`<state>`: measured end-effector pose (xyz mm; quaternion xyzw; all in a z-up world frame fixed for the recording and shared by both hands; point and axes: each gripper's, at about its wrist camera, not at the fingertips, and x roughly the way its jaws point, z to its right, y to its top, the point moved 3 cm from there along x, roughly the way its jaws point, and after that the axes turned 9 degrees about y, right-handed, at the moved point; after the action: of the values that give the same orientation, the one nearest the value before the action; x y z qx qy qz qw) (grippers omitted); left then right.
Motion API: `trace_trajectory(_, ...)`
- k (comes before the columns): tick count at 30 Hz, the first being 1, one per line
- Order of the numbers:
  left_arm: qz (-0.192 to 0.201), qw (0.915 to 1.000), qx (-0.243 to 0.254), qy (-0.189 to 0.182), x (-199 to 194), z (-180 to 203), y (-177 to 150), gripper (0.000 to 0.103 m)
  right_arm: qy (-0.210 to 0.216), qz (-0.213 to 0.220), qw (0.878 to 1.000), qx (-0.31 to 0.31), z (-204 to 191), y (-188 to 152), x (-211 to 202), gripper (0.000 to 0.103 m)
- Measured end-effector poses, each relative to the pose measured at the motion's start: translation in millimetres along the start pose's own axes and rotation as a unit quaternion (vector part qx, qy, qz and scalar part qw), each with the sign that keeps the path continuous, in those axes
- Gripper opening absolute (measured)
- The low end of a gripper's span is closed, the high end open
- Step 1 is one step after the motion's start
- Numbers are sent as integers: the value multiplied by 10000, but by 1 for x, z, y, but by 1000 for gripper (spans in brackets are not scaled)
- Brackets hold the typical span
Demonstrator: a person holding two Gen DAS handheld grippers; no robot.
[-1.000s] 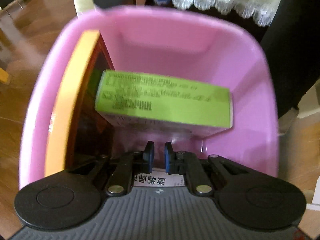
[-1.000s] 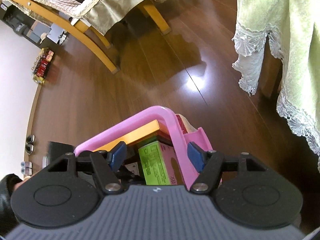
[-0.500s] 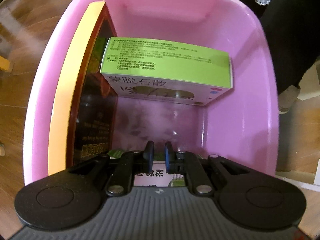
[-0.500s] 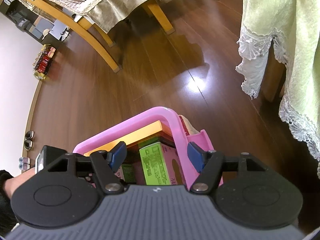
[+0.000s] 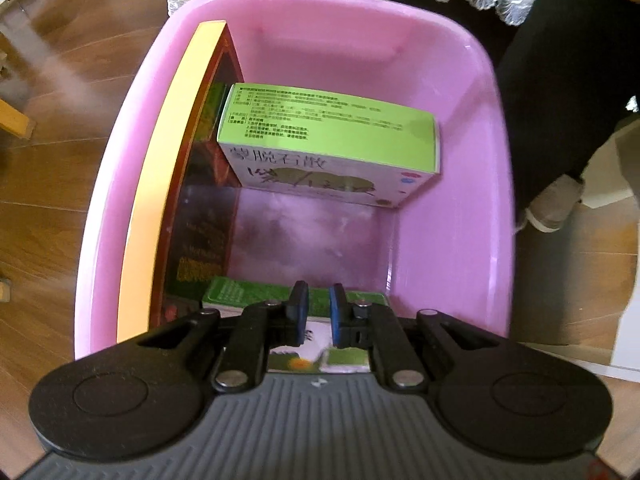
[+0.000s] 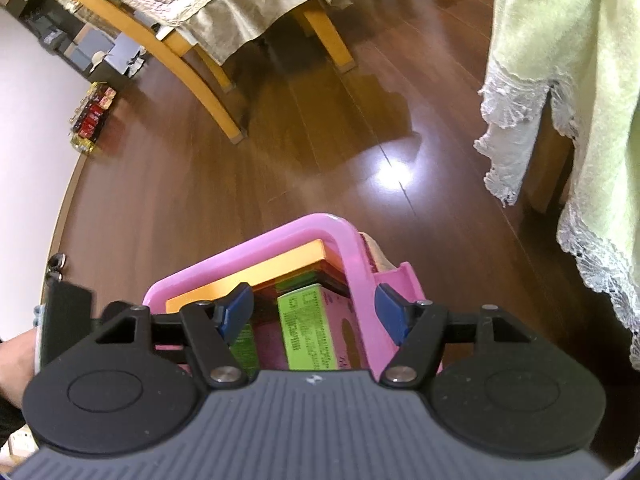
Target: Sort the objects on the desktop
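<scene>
A pink basket (image 5: 104, 200) fills the left wrist view. Inside it, a flat orange-edged box (image 5: 168, 160) leans on the left wall. A green-topped box (image 5: 328, 128) with a white printed face stands across the far part. My left gripper (image 5: 319, 312) hangs over the near end, shut to a narrow slit. A small green box (image 5: 240, 292) lies beneath it, with nothing pinched. My right gripper (image 6: 313, 300) is open and straddles the basket (image 6: 280, 236) rim, above the green-topped box (image 6: 308, 328) and the orange-edged box (image 6: 256, 276).
Dark wooden floor surrounds the basket. A wooden chair (image 6: 224, 40) draped in cloth stands beyond. A green lace-edged tablecloth (image 6: 560, 80) hangs at the right. A person's foot (image 5: 556, 204) is beside the basket, and a hand (image 6: 16, 364) is at the left edge.
My left gripper has drawn back slightly over the basket, so more of the small green box beneath it shows. The right gripper stays open over the rim.
</scene>
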<state>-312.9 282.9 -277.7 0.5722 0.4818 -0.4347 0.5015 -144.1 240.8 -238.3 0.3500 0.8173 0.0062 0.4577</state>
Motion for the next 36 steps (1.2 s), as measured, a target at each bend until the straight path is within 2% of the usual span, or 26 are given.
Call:
trace_trajectory(5,-418,9983,199,351,3,0,-20,15,91,19,9999,-53,-6,1,0,64)
trace_trajectory(10,-84,9996,-209,196,-6,-4,-13,15,168,15,9998,-130,-12,1,1,64)
trace_trajectory(15,108,9997,-208,103,11,-1,12,16,212,22,9997,-115,-13,1,1,65)
trace_trajectory(19,-64,9998,-160,45,36,2,25,16,620,-137,9980,17,-12,-2,3,65)
trace_trajectory(24,-78,9999,-89,-7,37,5,22,16,890,-503,9936,481,-4,-5,15,65)
trace_trajectory(29,-63,9999,-157,3,38,4,18,16,684,-885,9924,518,-6,-12,33,65)
trace_trajectory(31,-95,9998,-150,12,40,4,20,16,479,-972,9928,515,-5,-16,39,64)
trace_trajectory(36,-257,9997,-18,59,36,6,25,16,176,-1078,9933,372,-3,-21,44,50)
